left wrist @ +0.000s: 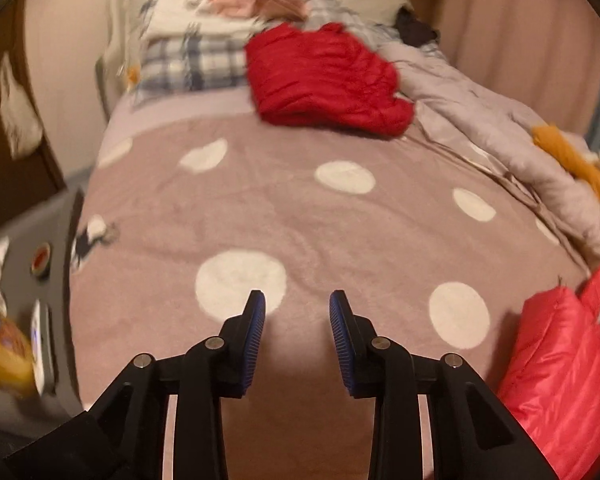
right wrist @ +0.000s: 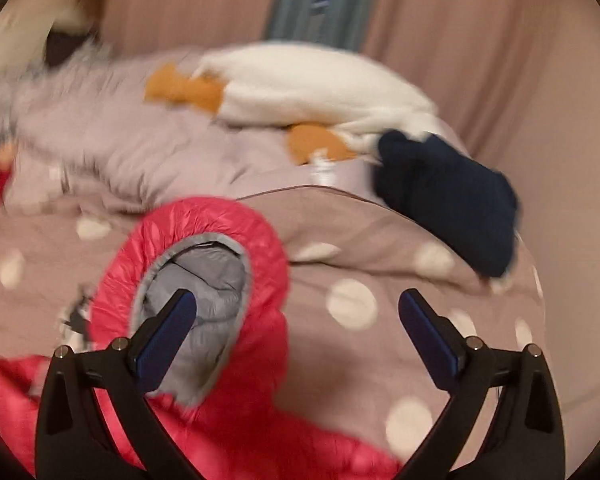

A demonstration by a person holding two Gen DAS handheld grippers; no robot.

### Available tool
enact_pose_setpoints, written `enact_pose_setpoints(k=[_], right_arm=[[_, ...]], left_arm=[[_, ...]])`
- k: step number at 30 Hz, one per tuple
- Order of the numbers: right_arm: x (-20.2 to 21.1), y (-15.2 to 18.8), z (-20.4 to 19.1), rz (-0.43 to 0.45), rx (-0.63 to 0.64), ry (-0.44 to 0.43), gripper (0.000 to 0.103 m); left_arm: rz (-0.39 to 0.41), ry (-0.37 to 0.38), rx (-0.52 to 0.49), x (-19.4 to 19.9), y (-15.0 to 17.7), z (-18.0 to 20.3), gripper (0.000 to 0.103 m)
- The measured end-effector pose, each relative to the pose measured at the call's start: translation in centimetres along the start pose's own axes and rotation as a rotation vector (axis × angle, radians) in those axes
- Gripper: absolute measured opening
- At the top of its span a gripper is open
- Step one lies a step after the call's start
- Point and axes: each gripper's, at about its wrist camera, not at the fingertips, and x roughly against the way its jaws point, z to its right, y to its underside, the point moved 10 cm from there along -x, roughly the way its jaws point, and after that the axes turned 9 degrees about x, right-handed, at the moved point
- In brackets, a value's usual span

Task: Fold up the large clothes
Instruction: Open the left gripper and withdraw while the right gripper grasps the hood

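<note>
A pink-red puffer jacket with a grey lining lies on the polka-dot bedspread. Its sleeve or hood opening faces the right wrist camera. My right gripper is open wide above it, its left finger over the grey opening. In the left wrist view the same jacket lies at the right edge. My left gripper is open and empty over the bare bedspread, to the left of the jacket.
A folded red jacket lies further up the bed by plaid pillows. A grey quilt, a white and orange plush and a dark navy garment lie along the curtain side. A side table with small items stands at the left.
</note>
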Motion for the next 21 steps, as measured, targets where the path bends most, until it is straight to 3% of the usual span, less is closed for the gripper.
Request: enact_pose_setpoints(k=[1,3,4,5,6,7,9,11,13,15,18,21], right_arm=[[-2.3,-0.2,-0.6,-0.015,0.007,0.021,0.099],[-6.4,0.1,-1.8,-0.049,-0.028,-0.048,0.081],[-8.2,0.5,-2.2,-0.065,-0.086,-0.086,0.051],[-9.8,1.2,-2.2,-0.083,-0.174,-0.116,0.009],[-10.8,1.9,-1.8,-0.114,-0.241,-0.111,0.002],[-11.0,2.3,-1.1,-0.115,-0.292,-0.081,0.005],[-8.8,1.1,-0.6,-0.023,-0.26,-0.068,0.005],[-3.8,-0.1,0.8,0.101,-0.244,-0.022,0.005],[1.5,-0.1,1.7,0.173,-0.28,-0.056,0.005],[7.6,1.0,1.9,0.239,-0.261,-0.086,0.005],[16.0,6.0,1.4,0.29,-0.212,-0.117,0.008],[19.7,13.0,0.3,0.25,-0.203,-0.107,0.015]], left_arm=[[0.022,0.015,-0.031,0.0,0.0,0.7,0.033],[0.013,-0.009,-0.083,-0.6,0.2,1.8,0.033],[0.008,0.01,-0.082,-0.8,0.3,2.3,0.033],[0.004,0.026,-0.078,-1.0,0.4,2.6,0.033],[-0.004,0.031,-0.091,-1.1,0.5,3.0,0.033],[-0.01,0.035,-0.113,-1.1,0.7,3.3,0.033],[-0.012,0.055,-0.147,-0.4,0.9,3.9,0.034],[0.028,0.076,-0.121,0.6,0.5,3.9,0.033],[0.068,0.073,-0.142,1.2,0.5,4.1,0.033],[0.053,0.052,-0.208,1.1,1.4,4.4,0.034],[0.012,0.102,-0.152,1.7,2.2,3.7,0.033],[-0.023,0.162,-0.004,2.6,2.7,2.6,0.033]])
